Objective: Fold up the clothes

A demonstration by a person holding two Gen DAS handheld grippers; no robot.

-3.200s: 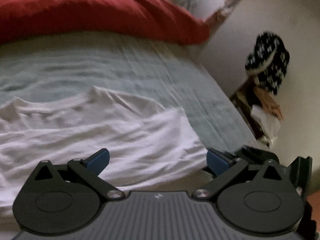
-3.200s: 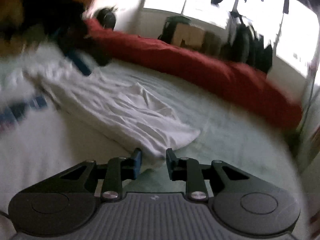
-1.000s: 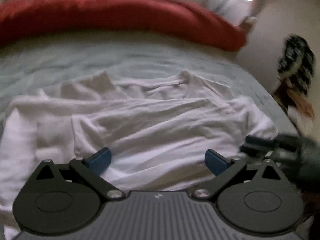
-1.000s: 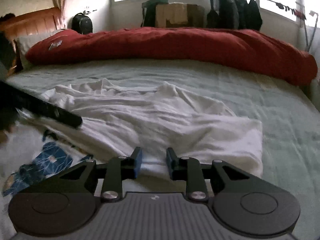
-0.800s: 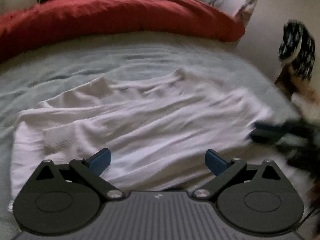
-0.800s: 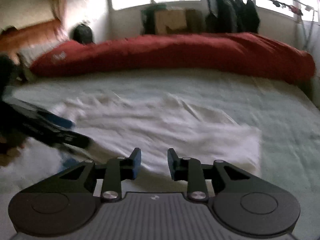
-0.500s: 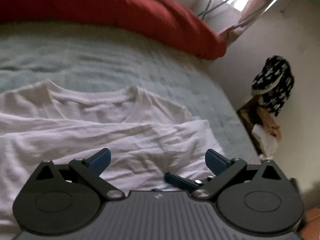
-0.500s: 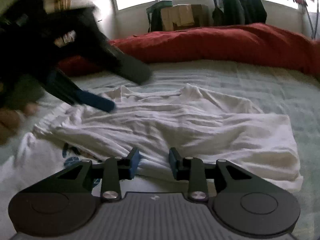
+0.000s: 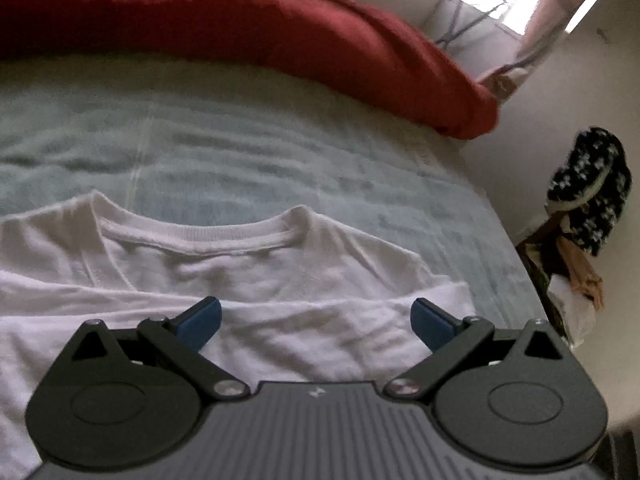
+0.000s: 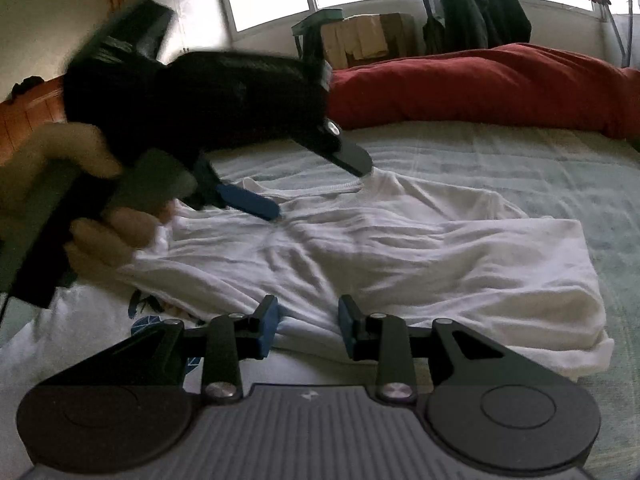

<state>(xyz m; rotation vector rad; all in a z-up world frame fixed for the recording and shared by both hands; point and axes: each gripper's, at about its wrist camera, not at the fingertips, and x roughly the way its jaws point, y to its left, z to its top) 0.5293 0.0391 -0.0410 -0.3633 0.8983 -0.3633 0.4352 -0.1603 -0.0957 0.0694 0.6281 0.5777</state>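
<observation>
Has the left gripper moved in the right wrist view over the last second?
Yes. The left gripper swung in from the left edge, up over the white T-shirt toward its collar.

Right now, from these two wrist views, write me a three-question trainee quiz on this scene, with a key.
1. True or false: the left hand-held gripper is clamped on the white T-shirt.
2. Which lies along the far side of the bed? A) red duvet B) blue towel C) black suitcase
3. Fill in: seen from the right hand-held gripper, the shirt's ______ faces the far side of the bed.

Key: 1 false, its jaws stand wide apart above the shirt; 2 A; 3 collar.
</observation>
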